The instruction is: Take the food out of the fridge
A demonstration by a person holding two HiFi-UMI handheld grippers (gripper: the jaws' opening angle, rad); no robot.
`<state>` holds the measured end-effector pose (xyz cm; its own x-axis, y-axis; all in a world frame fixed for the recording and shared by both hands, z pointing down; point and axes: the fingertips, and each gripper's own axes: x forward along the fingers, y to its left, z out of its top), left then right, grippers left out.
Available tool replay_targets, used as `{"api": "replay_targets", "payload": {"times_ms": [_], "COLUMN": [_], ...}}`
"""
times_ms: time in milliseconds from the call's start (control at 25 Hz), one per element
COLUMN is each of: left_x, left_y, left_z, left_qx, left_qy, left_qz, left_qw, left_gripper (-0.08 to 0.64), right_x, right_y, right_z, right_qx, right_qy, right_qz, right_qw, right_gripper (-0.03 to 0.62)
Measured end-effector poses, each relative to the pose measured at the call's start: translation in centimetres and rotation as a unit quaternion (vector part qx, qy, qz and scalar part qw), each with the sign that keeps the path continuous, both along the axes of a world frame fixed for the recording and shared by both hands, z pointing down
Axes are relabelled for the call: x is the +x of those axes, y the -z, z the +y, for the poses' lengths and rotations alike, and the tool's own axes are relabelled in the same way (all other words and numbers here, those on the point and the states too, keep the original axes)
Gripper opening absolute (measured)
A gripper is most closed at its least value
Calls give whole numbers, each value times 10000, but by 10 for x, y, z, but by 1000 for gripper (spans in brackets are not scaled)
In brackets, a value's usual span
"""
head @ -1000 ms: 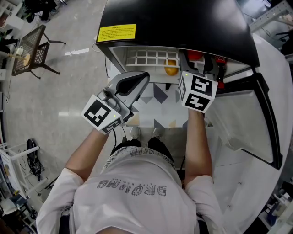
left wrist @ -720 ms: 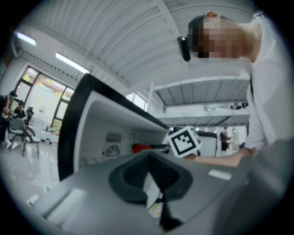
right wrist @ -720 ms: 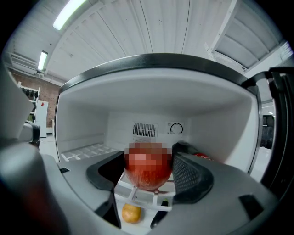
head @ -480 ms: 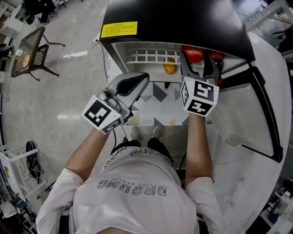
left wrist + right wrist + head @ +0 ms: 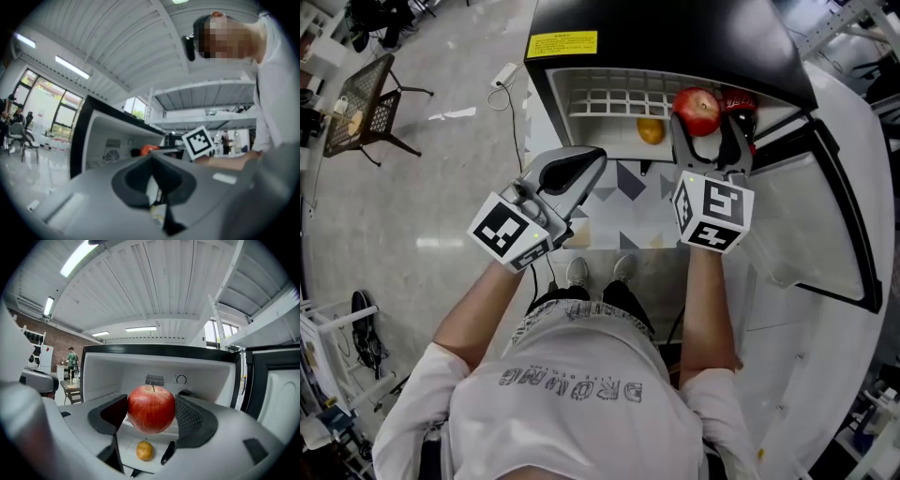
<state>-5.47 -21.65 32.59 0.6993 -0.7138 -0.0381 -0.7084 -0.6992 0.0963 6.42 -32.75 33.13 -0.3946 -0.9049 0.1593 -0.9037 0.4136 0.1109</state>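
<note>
Apple point(image 5: 151, 408) is riding clamped in right gripper point(image 5: 151, 412) at fridge point(image 5: 675, 37) mouth; its smooth round skin is likely risking slip-out if tilted. Left gripper point(image 5: 154, 180) is idling closed, empty.

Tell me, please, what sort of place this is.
Probably a workshop or lab hall, not a home: ribbed metal ceiling with strip lights, polished grey floor, and a small fridge standing open.

Shiny red round apple point(image 5: 151, 405) sits stem up, pinched in the right gripper point(image 5: 150, 414) at the open black fridge's point(image 5: 675, 37) mouth; small yellow-orange round fruit point(image 5: 144, 450) lies farther in.
</note>
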Motion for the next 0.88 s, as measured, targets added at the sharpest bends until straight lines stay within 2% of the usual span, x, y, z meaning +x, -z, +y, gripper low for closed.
{"api": "replay_targets", "payload": {"times_ms": [880], "left_x": [-16], "left_y": [6], "left_z": [43], "left_qx": [93], "left_qy": [-146], "left_qz": [51], "left_qw": [9998], "left_gripper": [7], "right_x": [-12], "right_y": [10], "right_z": [89], "right_qx": [-7], "right_qy": [271], "right_qz": [-179], "right_qw": [9995], "right_gripper": [295]}}
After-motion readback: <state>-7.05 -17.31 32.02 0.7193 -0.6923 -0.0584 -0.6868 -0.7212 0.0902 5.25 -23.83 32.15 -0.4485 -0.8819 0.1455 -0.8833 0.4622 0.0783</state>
